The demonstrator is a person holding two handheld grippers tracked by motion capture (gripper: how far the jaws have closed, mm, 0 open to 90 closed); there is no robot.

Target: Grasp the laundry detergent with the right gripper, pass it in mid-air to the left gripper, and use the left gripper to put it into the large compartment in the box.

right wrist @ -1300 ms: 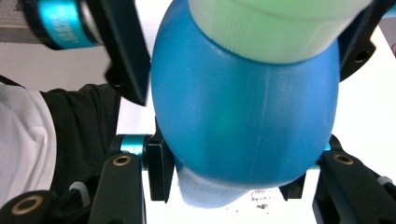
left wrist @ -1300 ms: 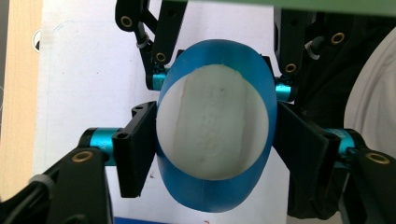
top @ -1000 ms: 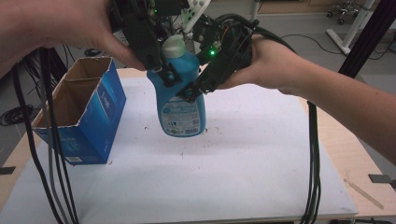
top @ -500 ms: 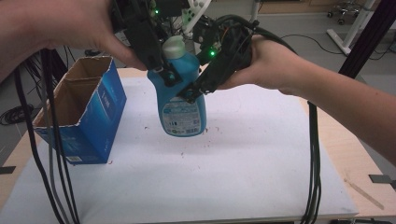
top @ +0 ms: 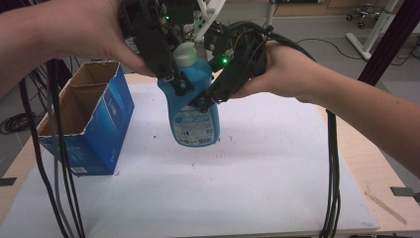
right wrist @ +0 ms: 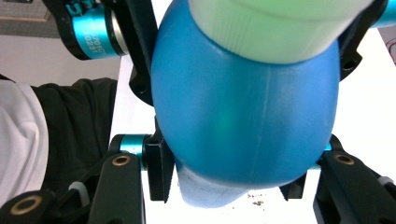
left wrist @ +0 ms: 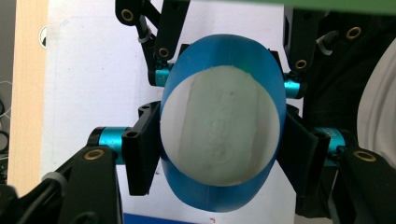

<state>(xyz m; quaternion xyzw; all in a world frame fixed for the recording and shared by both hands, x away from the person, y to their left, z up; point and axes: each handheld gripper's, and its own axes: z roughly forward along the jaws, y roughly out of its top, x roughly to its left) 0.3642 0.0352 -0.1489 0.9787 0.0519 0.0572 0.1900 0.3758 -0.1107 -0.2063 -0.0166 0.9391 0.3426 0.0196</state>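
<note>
Blue bottle (top: 192, 104) w/ pale cap (top: 185, 53) is up off the white mat (top: 257, 168), hanging upright above its middle, just right of the open blue box (top: 86, 124). Both grippers are on it at once. Left gripper (top: 179, 85) comes down from above, jaws clamped on the shoulder just under the cap; in the left gripper view the cap (left wrist: 219, 135) sits square between its two pads, both touching blue plastic. Right gripper (top: 202, 101) comes in from the right side and grips the body a bit lower, jaws closed on either flank of the bottle (right wrist: 243, 107) in the right gripper view.

Step in hand, as I read it: carry/hand-over phase, bottle lifted and shared btwn both hands, prob headed for the box. Box top is open, flaps up, inside looks empty as far as I can see.

Next move needs: one gripper to let go so the other carries alone, then shift left over the opening, keep bottle vertical, lower w/o catching the flaps.
</note>
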